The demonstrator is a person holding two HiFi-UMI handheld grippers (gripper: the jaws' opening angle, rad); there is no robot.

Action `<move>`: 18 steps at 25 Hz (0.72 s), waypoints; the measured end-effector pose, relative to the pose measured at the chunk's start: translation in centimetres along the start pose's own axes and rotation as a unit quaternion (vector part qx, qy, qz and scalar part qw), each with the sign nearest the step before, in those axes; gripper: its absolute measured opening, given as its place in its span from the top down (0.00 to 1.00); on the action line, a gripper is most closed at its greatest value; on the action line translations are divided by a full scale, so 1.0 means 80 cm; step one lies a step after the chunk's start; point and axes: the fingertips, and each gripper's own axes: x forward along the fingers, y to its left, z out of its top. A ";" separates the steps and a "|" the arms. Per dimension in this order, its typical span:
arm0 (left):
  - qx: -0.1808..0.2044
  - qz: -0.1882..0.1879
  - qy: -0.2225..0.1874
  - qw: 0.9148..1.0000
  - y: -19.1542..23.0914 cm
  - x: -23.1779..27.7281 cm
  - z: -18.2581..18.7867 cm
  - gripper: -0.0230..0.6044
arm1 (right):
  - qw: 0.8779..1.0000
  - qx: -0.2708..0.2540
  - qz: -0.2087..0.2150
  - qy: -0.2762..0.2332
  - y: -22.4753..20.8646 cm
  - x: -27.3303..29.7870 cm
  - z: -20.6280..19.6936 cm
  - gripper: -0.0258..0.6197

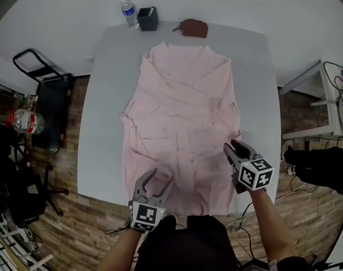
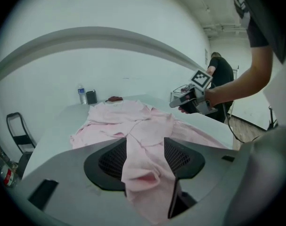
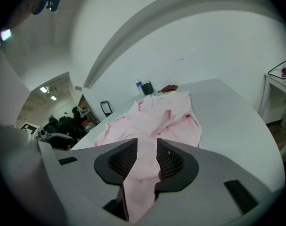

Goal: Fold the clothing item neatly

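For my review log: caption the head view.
Left gripper and right gripper hold a pink shirt's near edge on a table.

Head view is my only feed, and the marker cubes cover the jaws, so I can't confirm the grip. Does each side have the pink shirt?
Observer: The left gripper does. A bunched fold of the pink shirt fills the gap between its jaws.
Operator: And the right?
Observer: The right gripper too. A strip of the cloth runs between its jaws, pressed from both sides.
Operator: Is the right one resting on the table?
Observer: No. The left gripper view shows it held clear above the table.
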 end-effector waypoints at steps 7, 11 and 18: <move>0.017 -0.018 -0.018 1.000 -0.017 -0.070 -0.063 0.66 | 1.000 0.003 -0.003 0.004 0.080 -0.091 -0.101 0.77; 0.011 -0.029 -0.031 0.999 -0.035 -0.093 -0.082 0.72 | 1.000 -0.009 -0.007 0.000 0.136 -0.120 -0.143 0.77; -0.072 -0.006 0.011 0.997 -0.048 -0.145 -0.176 0.77 | 0.999 0.019 -0.011 0.033 0.184 -0.189 -0.252 0.77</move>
